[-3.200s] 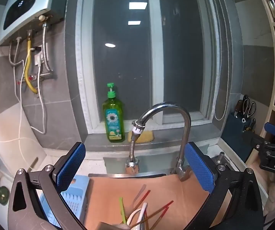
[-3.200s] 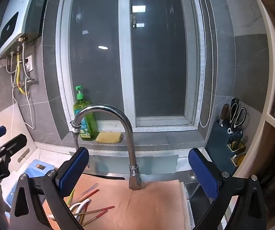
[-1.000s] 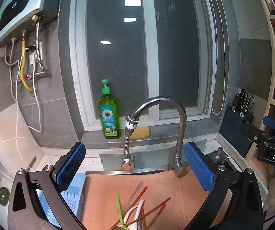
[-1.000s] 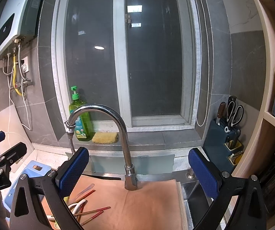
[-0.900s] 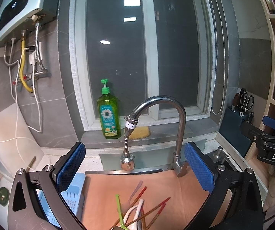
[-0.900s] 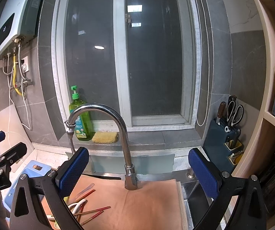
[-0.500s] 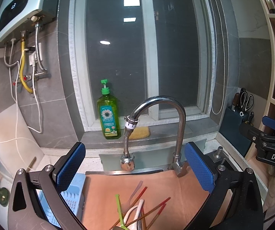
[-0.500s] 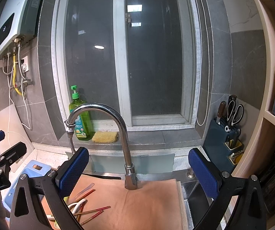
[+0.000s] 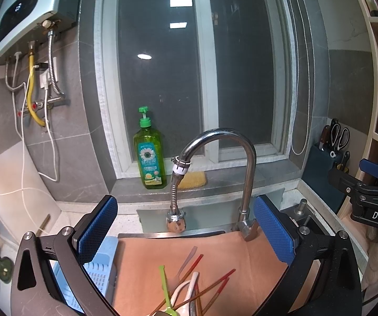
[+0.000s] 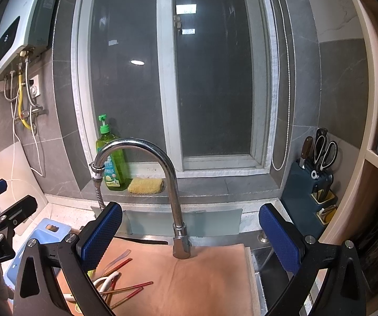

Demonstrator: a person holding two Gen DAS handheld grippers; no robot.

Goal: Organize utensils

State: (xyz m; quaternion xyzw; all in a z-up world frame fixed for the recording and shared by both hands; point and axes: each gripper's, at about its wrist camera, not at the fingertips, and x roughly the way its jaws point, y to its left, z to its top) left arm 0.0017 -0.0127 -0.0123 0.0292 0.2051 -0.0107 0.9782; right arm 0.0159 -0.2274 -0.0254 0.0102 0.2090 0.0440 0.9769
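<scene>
step: pre-grasp, judging by the layout. Nothing picked yet; the utensils lie loose in a heap.
utensils: tangle of thin red-tipped chopsticks (image 9: 210, 287), a white plastic spoon (image 9: 186, 289) and a lime-green plastic stick (image 9: 164, 280), all crossing each other on the tan mat (image 9: 228, 252) laid over the sink. In the left wrist view they sit at 6 o'clock, at the bottom edge; in the right wrist view at 7 o'clock.
left claw (image 9: 186, 234): blue-padded jaws spread wide, nothing between them. Aimed level towards the window, above and short of the heap.
right claw (image 10: 189, 237): jaws likewise wide apart, empty. Level, straddling the base of the chrome gooseneck faucet (image 10: 175, 200), heap off to its lower left.
pose: both claws side by side over the mat, left one closer to the utensils; each visible at the edge of the other's view.
likely target: pale blue slotted plastic basket (image 9: 97, 276) on the bench at 7 o'clock of the left view, just beside the mat. That it's the destination is a guess.
next move: tip the left claw down towards 6 o'clock, single out one piece at a free end, narrow the jaws before contact.
risk: pieces overlap, so a pinch mid-heap would likely drag neighbours; chopsticks are thin and flat on the mat, easy to miss.
</scene>
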